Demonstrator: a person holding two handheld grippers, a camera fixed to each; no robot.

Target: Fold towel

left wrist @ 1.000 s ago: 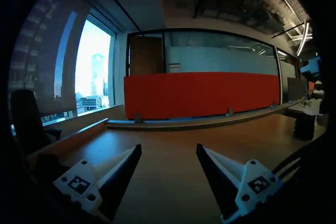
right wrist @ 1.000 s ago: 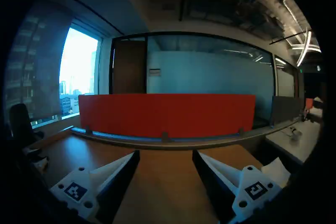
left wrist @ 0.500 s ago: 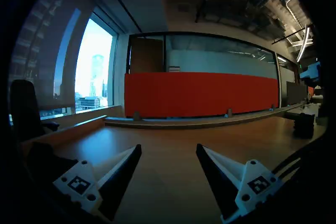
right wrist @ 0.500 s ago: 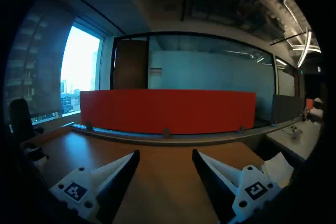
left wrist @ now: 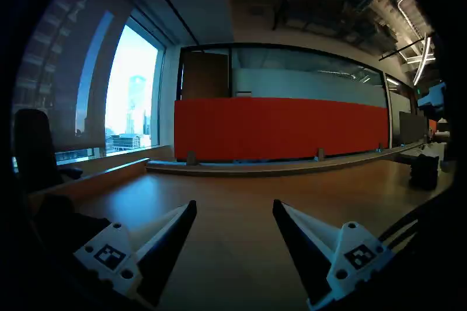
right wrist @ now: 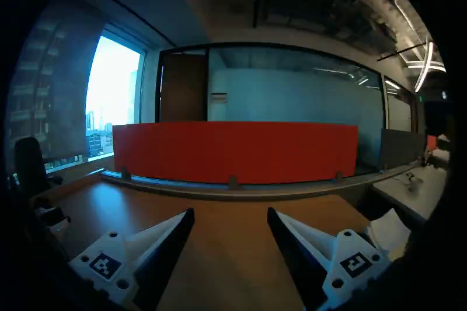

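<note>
My left gripper (left wrist: 233, 203) is open, its two white fingers spread over a bare wooden desk (left wrist: 233, 185) with nothing between them. My right gripper (right wrist: 230, 212) is open too, held low over the same kind of wooden desktop (right wrist: 233, 235), and its fingers hold nothing. A white crumpled piece (right wrist: 390, 232), cloth or paper, lies past the desk's right edge in the right gripper view; I cannot tell which it is.
A red partition (left wrist: 280, 127) runs along the desk's far edge, also in the right gripper view (right wrist: 233, 150). A dark object (left wrist: 424, 171) stands at the far right. A black chair (left wrist: 32, 147) and a bright window (left wrist: 131, 109) are at the left.
Both cameras shifted slightly: the left view levelled out and the red partition rose a little in the right view. Both grippers stayed open.
</note>
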